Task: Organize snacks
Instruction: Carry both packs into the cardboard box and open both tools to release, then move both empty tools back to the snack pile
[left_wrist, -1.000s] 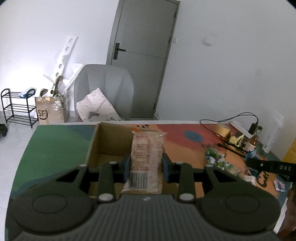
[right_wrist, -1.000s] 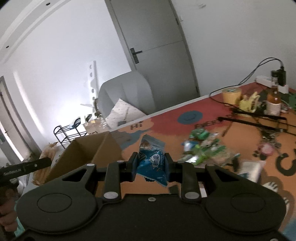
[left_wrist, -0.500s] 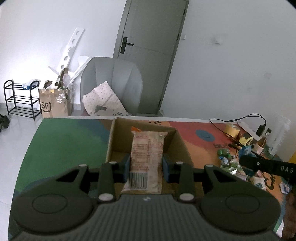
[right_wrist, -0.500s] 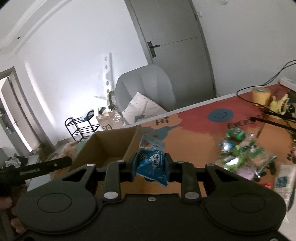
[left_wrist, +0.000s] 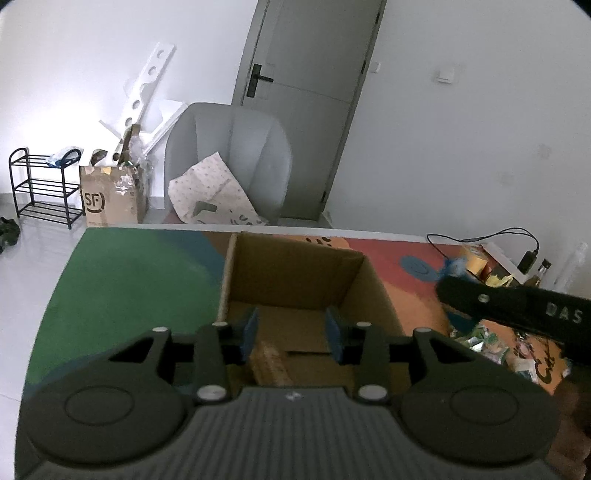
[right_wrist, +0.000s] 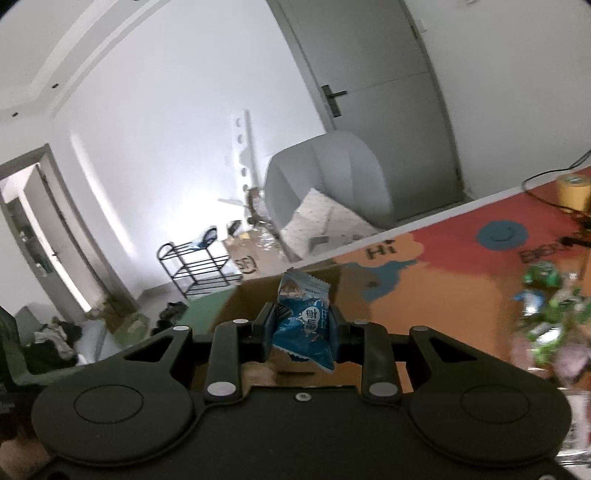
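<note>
An open cardboard box (left_wrist: 354, 280) stands on the colourful table mat. My left gripper (left_wrist: 291, 334) is open above the box's near side, and the tan snack packet (left_wrist: 267, 360) lies on the box floor below it. My right gripper (right_wrist: 301, 328) is shut on a blue snack packet (right_wrist: 303, 325) and hovers at the box's edge (right_wrist: 255, 291). The right gripper also shows as a dark bar in the left wrist view (left_wrist: 517, 306). A pile of loose snacks (right_wrist: 550, 306) lies on the mat to the right.
A grey chair (left_wrist: 229, 162) with a patterned paper bag stands behind the table. A tape roll (right_wrist: 572, 188), cables and bottles (left_wrist: 539, 266) sit at the table's far right. A shoe rack (left_wrist: 40, 188) and an SF carton (left_wrist: 110, 195) stand on the floor at left.
My left gripper opened and let the tan snack packet drop into the box. My right gripper carried the blue packet leftward to the box.
</note>
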